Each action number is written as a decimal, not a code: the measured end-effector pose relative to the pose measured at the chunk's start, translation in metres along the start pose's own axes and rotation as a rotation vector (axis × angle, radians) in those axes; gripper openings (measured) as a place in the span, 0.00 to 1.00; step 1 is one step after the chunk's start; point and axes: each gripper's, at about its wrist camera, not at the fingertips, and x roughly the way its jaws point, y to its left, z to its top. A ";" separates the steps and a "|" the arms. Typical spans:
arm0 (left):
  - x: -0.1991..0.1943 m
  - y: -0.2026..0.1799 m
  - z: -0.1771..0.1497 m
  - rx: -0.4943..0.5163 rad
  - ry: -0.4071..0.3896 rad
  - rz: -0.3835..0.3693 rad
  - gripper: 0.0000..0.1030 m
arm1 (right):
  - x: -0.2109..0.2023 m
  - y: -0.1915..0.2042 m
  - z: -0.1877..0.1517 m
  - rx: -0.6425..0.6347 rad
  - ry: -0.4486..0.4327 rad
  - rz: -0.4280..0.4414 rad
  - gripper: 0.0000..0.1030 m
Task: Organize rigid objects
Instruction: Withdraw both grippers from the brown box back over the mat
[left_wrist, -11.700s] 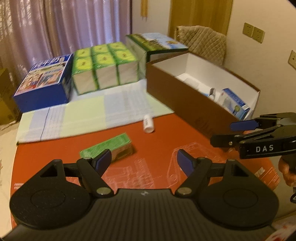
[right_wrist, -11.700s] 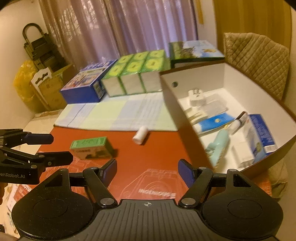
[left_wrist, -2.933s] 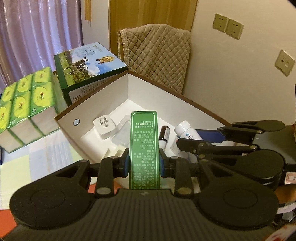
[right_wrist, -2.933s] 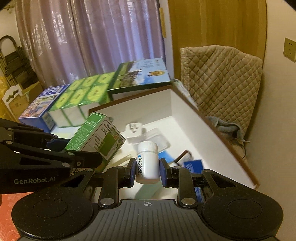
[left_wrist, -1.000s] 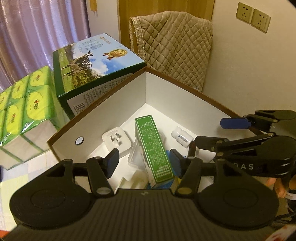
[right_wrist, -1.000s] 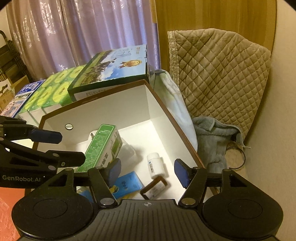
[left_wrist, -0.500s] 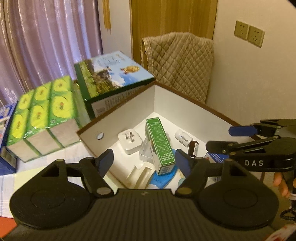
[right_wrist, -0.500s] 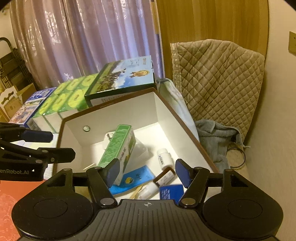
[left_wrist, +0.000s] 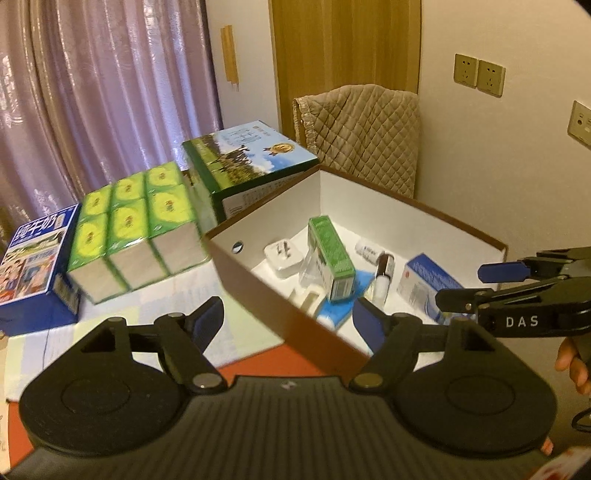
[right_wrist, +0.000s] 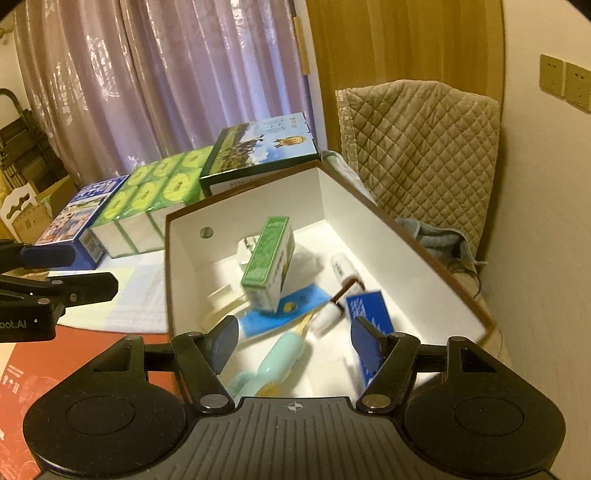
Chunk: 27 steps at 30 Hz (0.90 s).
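Observation:
The brown storage box with a white inside (left_wrist: 373, 195) holds the green carton (left_wrist: 330, 254), which leans tilted on other items, and the small white bottle (left_wrist: 367, 249) lying on its side. My left gripper (left_wrist: 288, 315) hangs over the box's near wall. Its jaws are opening with nothing between them. My right gripper (right_wrist: 294, 338) is open and empty above the box's near end. From there the green carton (right_wrist: 267, 258) and the white bottle (right_wrist: 341, 267) lie ahead of it. Each gripper shows in the other's view: right (left_wrist: 469, 282), left (right_wrist: 85, 271).
The box also holds a white plug adapter (left_wrist: 282, 258), a blue packet (left_wrist: 430, 284) and a teal tool (right_wrist: 280, 358). Behind it stand tissue packs (left_wrist: 133, 221), a green-and-blue carton (left_wrist: 251, 158) and a blue box (left_wrist: 33, 266). A quilted chair (left_wrist: 362, 133) stands by the wall.
Both grippers have drawn back and up from the box, so more of the table shows. The left jaws have spread wider. The green carton and the white bottle stay in the box.

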 end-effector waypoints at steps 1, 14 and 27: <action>-0.006 0.002 -0.005 -0.002 0.002 0.002 0.72 | -0.004 0.004 -0.004 0.005 0.000 -0.004 0.63; -0.091 0.045 -0.083 -0.063 0.033 0.011 0.72 | -0.054 0.075 -0.067 0.052 0.032 0.026 0.63; -0.173 0.076 -0.172 -0.126 0.080 0.026 0.70 | -0.108 0.160 -0.145 -0.001 0.057 0.040 0.63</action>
